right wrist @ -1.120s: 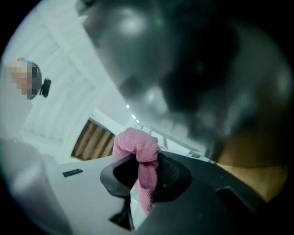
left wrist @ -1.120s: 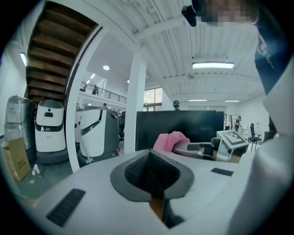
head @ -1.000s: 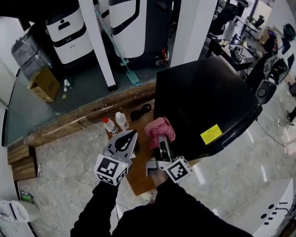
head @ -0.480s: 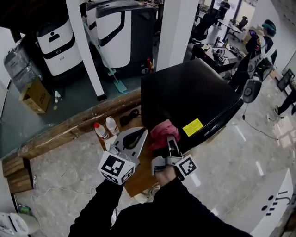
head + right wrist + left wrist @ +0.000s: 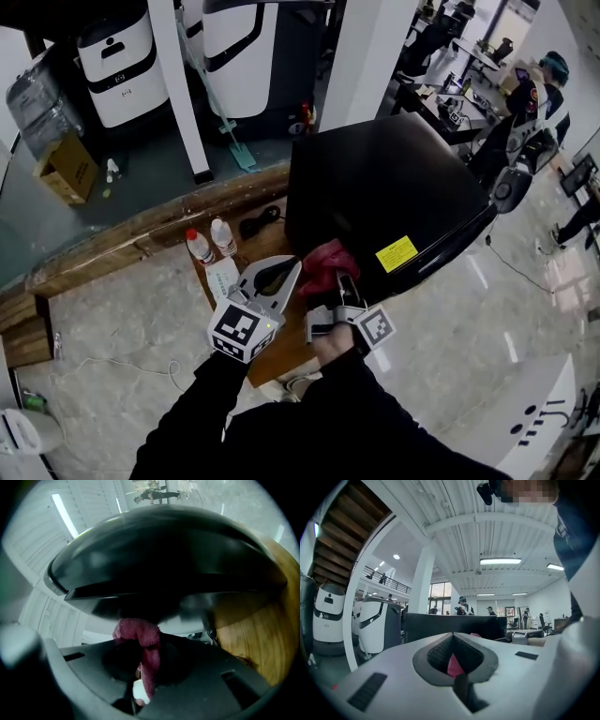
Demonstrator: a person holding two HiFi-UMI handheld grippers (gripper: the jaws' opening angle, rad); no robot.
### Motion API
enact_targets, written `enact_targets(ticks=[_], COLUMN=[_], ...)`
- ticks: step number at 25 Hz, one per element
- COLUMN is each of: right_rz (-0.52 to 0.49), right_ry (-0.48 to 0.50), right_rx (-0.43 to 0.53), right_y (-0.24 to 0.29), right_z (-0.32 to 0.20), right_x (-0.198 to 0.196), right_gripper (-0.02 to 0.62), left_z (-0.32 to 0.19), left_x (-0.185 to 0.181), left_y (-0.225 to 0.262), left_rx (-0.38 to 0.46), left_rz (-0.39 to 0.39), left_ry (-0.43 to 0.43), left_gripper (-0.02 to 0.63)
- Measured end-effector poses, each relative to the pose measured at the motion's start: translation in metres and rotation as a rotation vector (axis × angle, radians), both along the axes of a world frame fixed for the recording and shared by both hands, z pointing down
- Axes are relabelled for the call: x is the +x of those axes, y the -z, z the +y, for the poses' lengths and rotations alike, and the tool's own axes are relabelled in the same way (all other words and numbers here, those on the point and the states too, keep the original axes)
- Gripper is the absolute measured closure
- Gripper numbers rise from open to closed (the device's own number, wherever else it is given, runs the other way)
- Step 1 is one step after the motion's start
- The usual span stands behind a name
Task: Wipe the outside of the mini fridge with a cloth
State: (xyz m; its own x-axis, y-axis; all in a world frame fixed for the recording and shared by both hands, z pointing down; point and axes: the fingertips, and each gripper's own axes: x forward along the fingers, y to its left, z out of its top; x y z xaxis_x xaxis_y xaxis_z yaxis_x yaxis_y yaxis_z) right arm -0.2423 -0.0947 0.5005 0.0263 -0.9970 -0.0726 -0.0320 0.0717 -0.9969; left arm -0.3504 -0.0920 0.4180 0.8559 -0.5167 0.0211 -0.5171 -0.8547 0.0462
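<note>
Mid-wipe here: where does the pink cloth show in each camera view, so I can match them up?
Head view: pink cloth lower centre, in the right tongs, at the mini fridge near edge.
Left gripper view: a pink sliver low centre, seen through the left tongs.
Right gripper view: centre, clamped, its top up by the fridge.
Shared landmark: the black mini fridge.

Centre of frame: mini fridge (image 5: 384, 202) standing on the surface (image 5: 272, 242). At its lower left edge, cloth (image 5: 328, 261) clamped in the right tongs (image 5: 344, 278), against the fridge wall. Just left of that, left tongs (image 5: 284, 269), closed, apart from the fridge. Further left on the surface, two bottles (image 5: 199, 247) side by side, coiled cable (image 5: 255, 223) between them and the fridge. Upper left, cardboard box (image 5: 66, 169) on the floor.
</note>
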Motion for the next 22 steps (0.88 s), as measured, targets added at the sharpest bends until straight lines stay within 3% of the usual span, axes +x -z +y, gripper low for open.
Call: enact_targets(ticks=[4, 12, 17, 22], right_rz=[0.012, 0.01, 0.044, 0.056], right_ry=[0.004, 0.0, 0.005, -0.007], right_rx=[-0.065, -0.154, -0.234, -0.31], right_y=[-0.032, -0.114, -0.181, -0.236], right_z=[-0.003, -0.014, -0.012, -0.009], right_x=[-0.004, -0.001, -0.002, 0.005], right_gripper=[0.537, 0.537, 0.537, 0.537], left_z=[-0.001, -0.005, 0.005, 0.014], left_x=[-0.007, -0.001, 0.009, 0.006], left_y=[-0.028, -0.099, -0.16, -0.212], left_rx=[-0.039, -0.101, -0.134, -0.223], left_rz=[-0.012, -0.109, -0.161, -0.156], left_ry=[0.01, 0.061, 0.012, -0.006], left_gripper=[0.601, 0.6, 0.601, 0.601])
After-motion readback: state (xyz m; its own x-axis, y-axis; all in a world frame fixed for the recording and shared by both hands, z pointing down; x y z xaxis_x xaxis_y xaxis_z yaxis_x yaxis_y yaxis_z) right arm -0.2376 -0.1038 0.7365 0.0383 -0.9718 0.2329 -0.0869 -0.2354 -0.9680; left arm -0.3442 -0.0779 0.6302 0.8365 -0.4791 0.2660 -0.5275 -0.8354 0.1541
